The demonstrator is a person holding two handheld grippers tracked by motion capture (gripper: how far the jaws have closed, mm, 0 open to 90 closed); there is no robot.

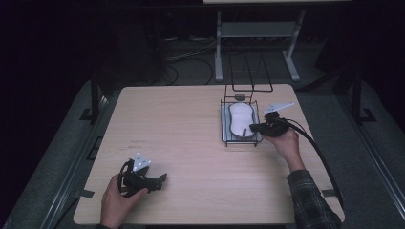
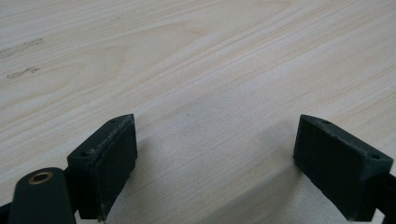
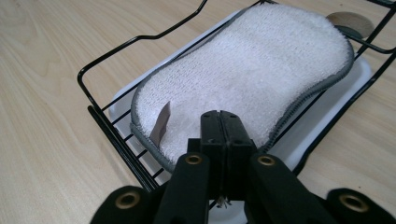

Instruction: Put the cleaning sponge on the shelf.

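A white peanut-shaped sponge (image 1: 240, 119) with a grey edge lies flat in a white tray (image 1: 224, 138) inside a black wire rack (image 1: 222, 102) at the right of the table. My right gripper (image 1: 253, 128) is at the rack's near right corner. In the right gripper view its jaws stand shut (image 3: 219, 116) over the near edge of the sponge (image 3: 247, 70), and I see nothing between them. A brown tag (image 3: 161, 123) sticks up from the sponge's edge. My left gripper (image 1: 162, 179) rests near the table's front left, open (image 2: 215, 158) over bare wood.
The rack's tall wire frame (image 1: 250, 71) rises at its far side. A small round brown disc (image 1: 239, 97) sits in the table just beyond the rack. The wooden table (image 1: 181, 124) stretches bare between the two hands. A cable (image 1: 320, 157) trails from the right gripper.
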